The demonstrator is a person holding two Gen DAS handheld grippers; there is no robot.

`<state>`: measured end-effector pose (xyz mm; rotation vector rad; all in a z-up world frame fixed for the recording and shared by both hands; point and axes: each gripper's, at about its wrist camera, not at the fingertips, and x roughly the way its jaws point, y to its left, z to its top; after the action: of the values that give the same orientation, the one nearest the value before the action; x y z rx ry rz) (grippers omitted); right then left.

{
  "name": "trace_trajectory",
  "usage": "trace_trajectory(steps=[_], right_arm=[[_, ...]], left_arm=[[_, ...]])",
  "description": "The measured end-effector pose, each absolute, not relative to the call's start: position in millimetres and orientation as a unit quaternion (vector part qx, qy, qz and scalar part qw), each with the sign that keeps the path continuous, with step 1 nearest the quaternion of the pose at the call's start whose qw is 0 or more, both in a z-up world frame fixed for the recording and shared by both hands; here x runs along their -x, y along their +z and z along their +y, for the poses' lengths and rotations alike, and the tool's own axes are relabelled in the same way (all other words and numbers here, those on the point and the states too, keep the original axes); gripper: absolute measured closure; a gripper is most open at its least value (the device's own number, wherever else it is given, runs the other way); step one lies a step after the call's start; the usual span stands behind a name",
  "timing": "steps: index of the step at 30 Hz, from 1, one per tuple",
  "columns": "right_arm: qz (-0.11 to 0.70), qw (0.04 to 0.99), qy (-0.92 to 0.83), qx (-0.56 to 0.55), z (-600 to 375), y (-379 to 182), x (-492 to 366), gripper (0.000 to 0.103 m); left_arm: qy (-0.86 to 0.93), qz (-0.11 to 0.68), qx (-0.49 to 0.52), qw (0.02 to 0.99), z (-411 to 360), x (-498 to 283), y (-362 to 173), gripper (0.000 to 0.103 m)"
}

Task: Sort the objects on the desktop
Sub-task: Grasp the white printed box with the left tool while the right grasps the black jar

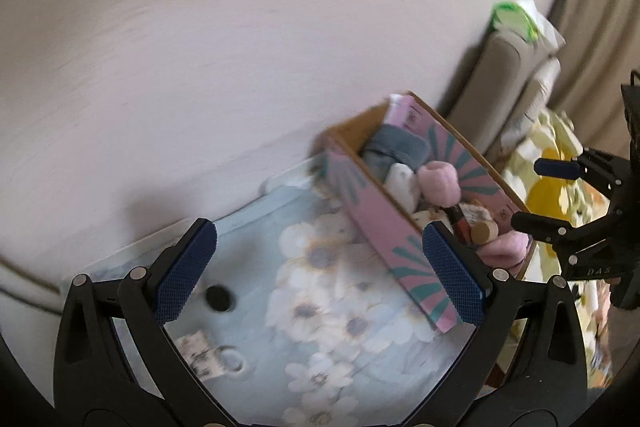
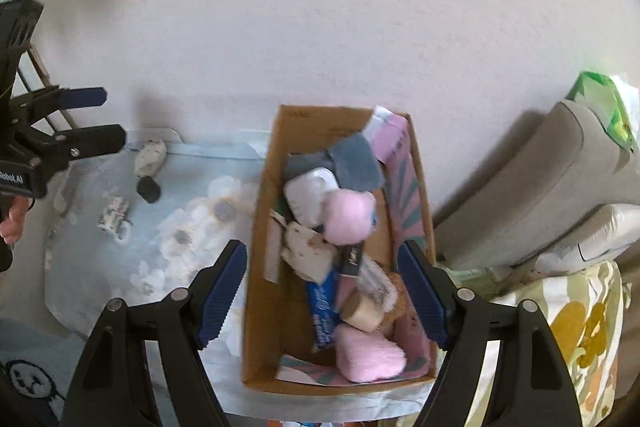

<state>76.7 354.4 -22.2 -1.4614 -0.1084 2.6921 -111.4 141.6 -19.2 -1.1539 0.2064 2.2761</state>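
Observation:
A cardboard box point(image 2: 260, 267) with pink patterned sides point(image 1: 376, 223) stands on a pale blue flowered cloth point(image 1: 320, 307). It holds several things: pink plush pieces point(image 2: 348, 215), a grey cloth point(image 2: 356, 163), a blue packet point(image 2: 322, 311) and a round wooden piece point(image 2: 362, 313). Loose on the cloth lie a small black object point(image 1: 218, 298) point(image 2: 149, 190), a patterned keyring pouch point(image 1: 200, 351) point(image 2: 114, 213) and a small grey-white thing point(image 2: 150, 155). My left gripper point(image 1: 320, 279) is open and empty above the cloth. My right gripper point(image 2: 322, 291) is open and empty above the box.
A pale wall point(image 2: 320, 7) runs behind the cloth. A grey cushion point(image 2: 560, 179) with a green-and-white packet point(image 2: 600, 99) on top sits at the right. A yellow flowered fabric point(image 2: 580, 327) lies below it.

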Motion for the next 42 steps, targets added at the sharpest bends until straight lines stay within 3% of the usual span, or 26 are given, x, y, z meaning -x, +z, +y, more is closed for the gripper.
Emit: trace_trajectory(steps=[9, 28, 39, 42], right_arm=[[-0.006, -0.011, 0.885, 0.466, 322.9, -18.2, -60.8, 0.029], [-0.047, -0.114, 0.864, 0.489, 248.6, -43.1, -6.8, 0.029], [-0.073, -0.173, 0.835, 0.517, 207.9, -114.1, 39.7, 0.029], [-0.068, -0.191, 0.832, 0.516, 193.1, -142.4, 48.5, 0.029]], left_arm=[[0.863, 0.008, 0.446, 0.238, 60.4, 110.7, -25.6, 0.0], [0.879, -0.026, 0.449, 0.158, -31.2, 85.2, -51.5, 0.001], [0.854, 0.001, 0.49, 0.176, -20.8, 69.0, -142.3, 0.002], [0.842, -0.017, 0.509, 0.176, -19.3, 80.2, -170.8, 0.008]])
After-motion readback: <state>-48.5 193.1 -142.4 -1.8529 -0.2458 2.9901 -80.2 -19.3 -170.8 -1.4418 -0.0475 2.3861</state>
